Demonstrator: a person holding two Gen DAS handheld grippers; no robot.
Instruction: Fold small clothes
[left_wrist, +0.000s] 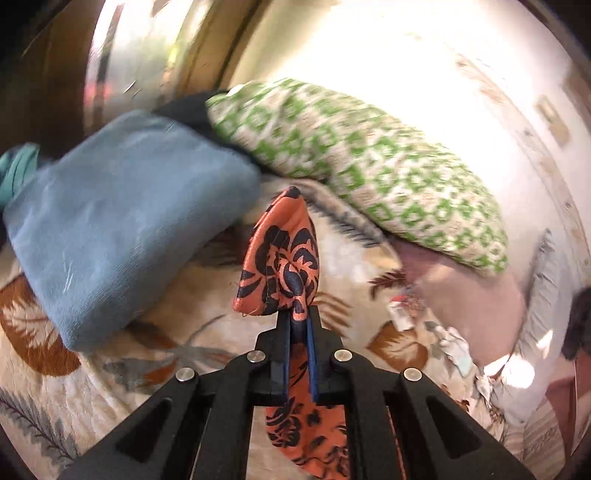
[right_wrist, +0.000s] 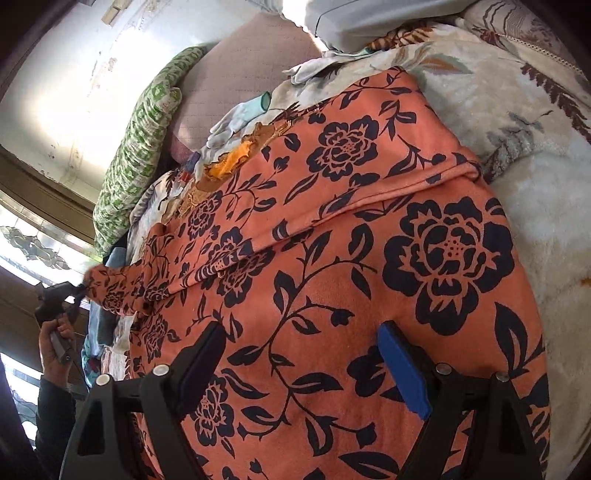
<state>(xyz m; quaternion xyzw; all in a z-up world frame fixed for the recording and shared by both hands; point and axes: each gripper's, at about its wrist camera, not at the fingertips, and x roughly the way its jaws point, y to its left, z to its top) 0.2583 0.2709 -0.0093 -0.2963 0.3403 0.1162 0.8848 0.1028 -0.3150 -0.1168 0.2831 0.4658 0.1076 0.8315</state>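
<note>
With my left gripper (left_wrist: 300, 314) clenched on a corner of the orange cloth with black flowers (right_wrist: 332, 258), which lies across the fleecy leaf-print blanket (right_wrist: 535, 206) at frame centre, I'd carry that corner over evenly while my right gripper (right_wrist: 303, 365) hovers released above it.

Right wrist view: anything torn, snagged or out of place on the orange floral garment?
No tear visible. The orange floral garment lies spread but creased, one corner pinched in the left gripper. White gloves lie loose beyond it.
</note>
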